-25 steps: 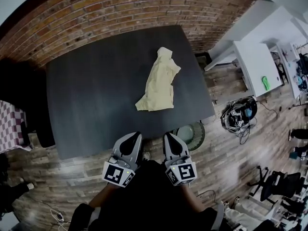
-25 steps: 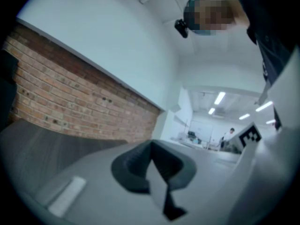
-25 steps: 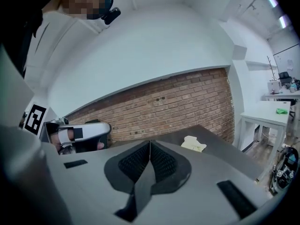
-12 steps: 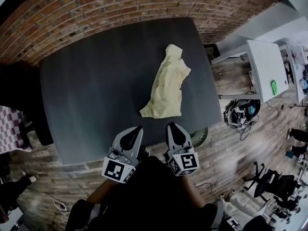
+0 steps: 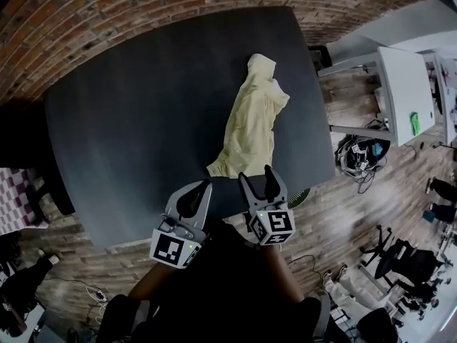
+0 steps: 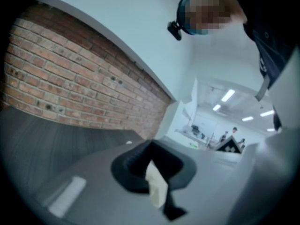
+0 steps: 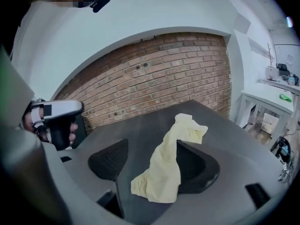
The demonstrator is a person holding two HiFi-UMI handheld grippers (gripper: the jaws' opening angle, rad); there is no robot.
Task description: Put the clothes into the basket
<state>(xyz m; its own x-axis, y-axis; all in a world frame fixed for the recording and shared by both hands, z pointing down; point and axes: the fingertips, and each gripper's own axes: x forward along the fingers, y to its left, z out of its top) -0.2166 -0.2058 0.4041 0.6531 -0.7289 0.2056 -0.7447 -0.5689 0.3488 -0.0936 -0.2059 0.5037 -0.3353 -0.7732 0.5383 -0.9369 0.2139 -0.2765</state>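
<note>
Both grippers have come forward to the table's (image 5: 128, 120) near edge. The right gripper (image 5: 256, 175) sits just beside the lower end of the yellow garment (image 5: 251, 123), its fingers opening and gripping nothing. The left gripper (image 5: 206, 184) is clenched and empty. The garment lies right of centre. The basket (image 5: 303, 196) peeks out below the table edge, so nothing looks done yet.

Tabletop (image 5: 128, 134) left open across its left half. Right half taken up by a yellow garment (image 5: 251, 123), laid from near edge toward far-right corner. Far edge seemingly closed off by brick wall (image 5: 107, 13).
</note>
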